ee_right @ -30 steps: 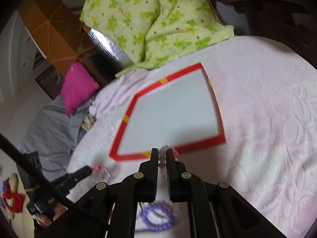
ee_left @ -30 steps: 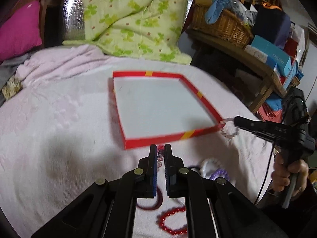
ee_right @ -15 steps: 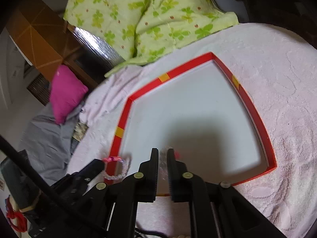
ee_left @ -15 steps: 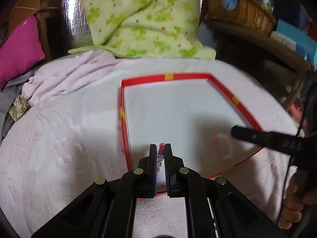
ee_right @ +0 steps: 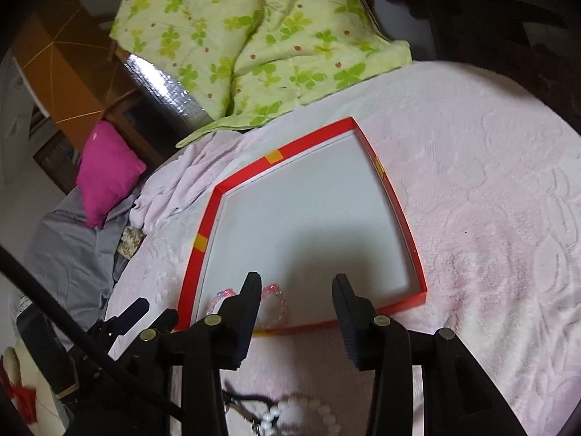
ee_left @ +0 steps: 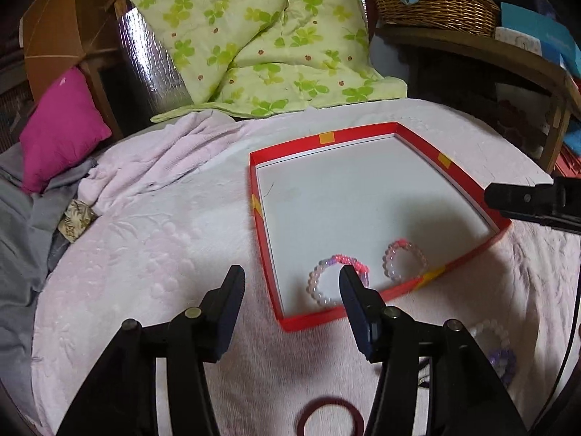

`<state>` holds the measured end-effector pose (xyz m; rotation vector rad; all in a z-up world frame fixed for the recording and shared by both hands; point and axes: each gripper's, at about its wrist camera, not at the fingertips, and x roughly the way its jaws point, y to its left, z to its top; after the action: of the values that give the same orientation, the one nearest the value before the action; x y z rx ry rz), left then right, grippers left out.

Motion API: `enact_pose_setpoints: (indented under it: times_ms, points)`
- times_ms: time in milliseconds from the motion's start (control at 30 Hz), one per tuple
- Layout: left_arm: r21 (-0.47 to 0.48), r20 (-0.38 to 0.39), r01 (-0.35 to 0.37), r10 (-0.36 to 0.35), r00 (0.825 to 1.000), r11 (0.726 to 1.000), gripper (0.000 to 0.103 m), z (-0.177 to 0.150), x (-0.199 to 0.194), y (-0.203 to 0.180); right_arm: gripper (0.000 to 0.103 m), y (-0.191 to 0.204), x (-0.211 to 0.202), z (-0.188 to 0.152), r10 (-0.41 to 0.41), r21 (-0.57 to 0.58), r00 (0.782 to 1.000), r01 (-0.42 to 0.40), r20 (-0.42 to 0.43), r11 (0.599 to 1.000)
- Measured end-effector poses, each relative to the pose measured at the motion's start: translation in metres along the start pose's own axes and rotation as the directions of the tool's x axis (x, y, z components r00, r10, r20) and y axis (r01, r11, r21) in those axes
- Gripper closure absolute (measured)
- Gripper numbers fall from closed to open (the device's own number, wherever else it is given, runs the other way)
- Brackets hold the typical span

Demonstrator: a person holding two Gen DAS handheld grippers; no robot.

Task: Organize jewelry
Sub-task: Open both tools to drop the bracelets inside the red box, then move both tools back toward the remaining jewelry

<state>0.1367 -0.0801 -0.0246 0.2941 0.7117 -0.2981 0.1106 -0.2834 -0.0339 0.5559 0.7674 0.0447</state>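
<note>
A shallow red-rimmed box (ee_left: 259, 218) (ee_right: 403, 210) with a white floor lies on the pink bedspread. Two pale pink bead bracelets lie inside near its front edge: one (ee_left: 319, 290) (ee_right: 218, 299) just ahead of my left gripper, the other (ee_left: 405, 259) (ee_right: 276, 299) to its right. My left gripper (ee_left: 290, 281) is open and empty above the box's front left corner. My right gripper (ee_right: 296, 289) is open and empty over the box's front edge; its black tip (ee_left: 526, 200) shows in the left wrist view.
Loose jewelry lies on the bedspread in front of the box: a dark red bangle (ee_left: 328, 418), a purple bead bracelet (ee_left: 503, 361), a white bead bracelet (ee_right: 301, 416). A green floral quilt (ee_left: 261, 36) and magenta cushion (ee_left: 61, 127) lie behind; a wicker basket (ee_left: 432, 0) stands at back right.
Both grippers were shut on a bracelet each and moved forward over the box. Both have opened, and the two bracelets now lie on the box floor.
</note>
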Motion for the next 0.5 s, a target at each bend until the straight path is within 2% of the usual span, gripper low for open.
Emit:
enact_pose_setpoints:
  times_ms: [500]
  points:
    - [-0.001,0.014,-0.039,0.039,0.999,0.999,0.047,-0.016,-0.025,0.009,0.059,0.006,-0.024,-0.021,-0.017,-0.081,1.0,0.016,-0.02,0.997]
